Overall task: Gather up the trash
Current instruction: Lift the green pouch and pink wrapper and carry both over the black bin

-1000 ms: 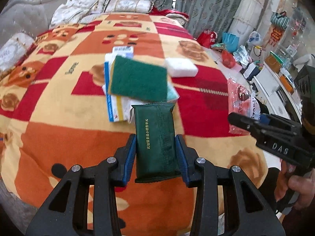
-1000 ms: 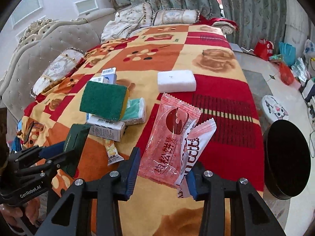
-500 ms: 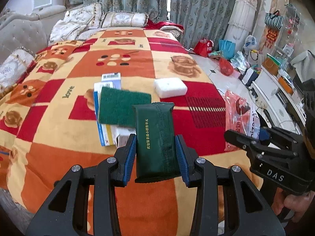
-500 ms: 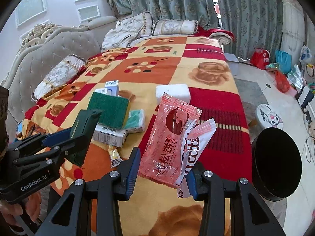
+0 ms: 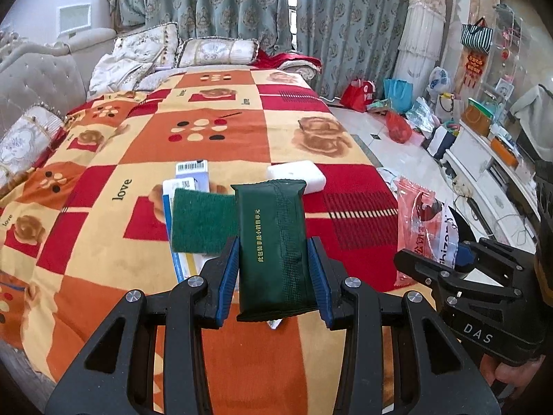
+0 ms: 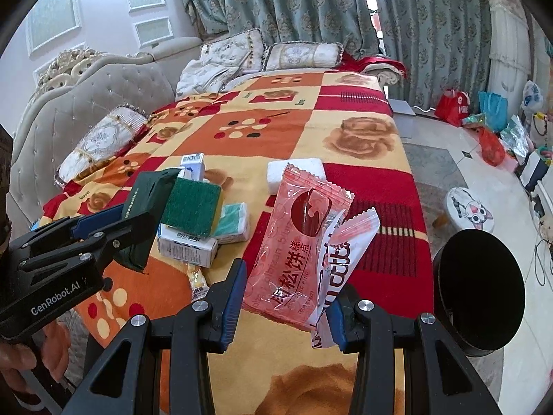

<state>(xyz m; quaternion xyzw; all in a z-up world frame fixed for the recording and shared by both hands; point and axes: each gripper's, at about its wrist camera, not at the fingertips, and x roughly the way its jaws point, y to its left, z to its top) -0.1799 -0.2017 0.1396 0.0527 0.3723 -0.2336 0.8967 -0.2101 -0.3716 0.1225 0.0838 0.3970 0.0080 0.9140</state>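
My left gripper [image 5: 274, 276] is shut on a dark green tissue pack [image 5: 273, 242], held above the patterned blanket [image 5: 214, 131]; the pack also shows in the right wrist view [image 6: 143, 207]. My right gripper [image 6: 285, 294] is shut on pink snack wrappers [image 6: 297, 242], held up over the bed's near edge; they also show in the left wrist view [image 5: 420, 221]. On the blanket lie a green scouring sponge [image 6: 191, 205] on small white boxes [image 6: 186, 249], a teal tissue packet [image 6: 235, 223], a small yellow wrapper [image 6: 197, 276] and a white block [image 6: 297, 173].
A round black bin [image 6: 480, 294] stands on the floor right of the bed. A cat-face stool [image 6: 470, 209] and bags [image 6: 452, 102] sit farther right. Pillows [image 6: 300, 55] and a tufted sofa back [image 6: 86, 103] lie far and left.
Both grippers have risen and drawn back from the blanket with their loads, so the bed items look smaller and farther. Nothing was let go.
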